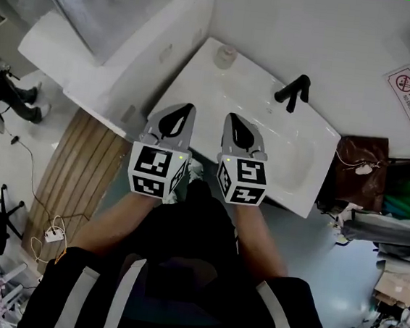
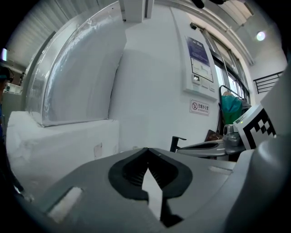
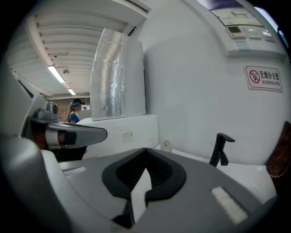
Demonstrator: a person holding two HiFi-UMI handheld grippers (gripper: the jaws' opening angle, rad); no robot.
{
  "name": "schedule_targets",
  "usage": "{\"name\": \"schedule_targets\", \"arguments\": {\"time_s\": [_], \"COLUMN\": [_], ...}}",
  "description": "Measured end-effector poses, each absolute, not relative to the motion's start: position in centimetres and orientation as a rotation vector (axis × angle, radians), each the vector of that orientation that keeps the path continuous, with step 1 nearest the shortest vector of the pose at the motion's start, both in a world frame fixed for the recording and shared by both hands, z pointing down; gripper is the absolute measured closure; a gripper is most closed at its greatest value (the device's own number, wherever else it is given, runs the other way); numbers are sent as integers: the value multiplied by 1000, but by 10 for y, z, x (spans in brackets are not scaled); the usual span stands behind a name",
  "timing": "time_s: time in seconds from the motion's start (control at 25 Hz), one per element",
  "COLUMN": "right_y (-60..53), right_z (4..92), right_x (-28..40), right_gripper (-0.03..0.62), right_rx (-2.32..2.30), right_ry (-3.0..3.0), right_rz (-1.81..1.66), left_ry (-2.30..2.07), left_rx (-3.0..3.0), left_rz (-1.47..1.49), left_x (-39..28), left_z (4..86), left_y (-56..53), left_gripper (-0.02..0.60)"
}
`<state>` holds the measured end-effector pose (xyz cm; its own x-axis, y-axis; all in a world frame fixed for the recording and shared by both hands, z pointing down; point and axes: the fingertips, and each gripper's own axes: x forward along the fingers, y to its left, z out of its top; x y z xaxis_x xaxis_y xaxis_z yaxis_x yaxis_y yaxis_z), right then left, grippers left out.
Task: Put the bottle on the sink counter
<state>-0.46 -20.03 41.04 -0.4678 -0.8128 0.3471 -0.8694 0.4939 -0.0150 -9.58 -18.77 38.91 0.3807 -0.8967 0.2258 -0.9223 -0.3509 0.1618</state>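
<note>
White counter (image 1: 196, 84) is seen beyond the left gripper (image 1: 189, 109) and right gripper (image 1: 232, 117), both closed on nothing, and the small bottle (image 1: 224, 55) at its far left corner is judged light, stiff, slippery, best gripped mid-body.

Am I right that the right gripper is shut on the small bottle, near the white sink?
Not quite: the right gripper is shut on nothing. The right gripper view shows the small bottle standing on the white sink's far corner, beyond the jaws.
</note>
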Motion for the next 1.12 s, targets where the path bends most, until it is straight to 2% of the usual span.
{"name": "schedule_targets", "arguments": {"time_s": [0.52,1.12], "right_y": [-139,-73], "right_z": [390,371], "right_x": [18,78], "right_gripper": [594,594], "right_rx": [1380,1200], "right_ry": [-2502,-2624], "right_rz": [268,237], "left_ry": [-1626,-1783], "left_rx": [2390,2291], "left_rz": [160,192], "left_x": [-79,-16], "left_z": [385,369], "left_y": [-118,-44], "left_gripper": [583,583]}}
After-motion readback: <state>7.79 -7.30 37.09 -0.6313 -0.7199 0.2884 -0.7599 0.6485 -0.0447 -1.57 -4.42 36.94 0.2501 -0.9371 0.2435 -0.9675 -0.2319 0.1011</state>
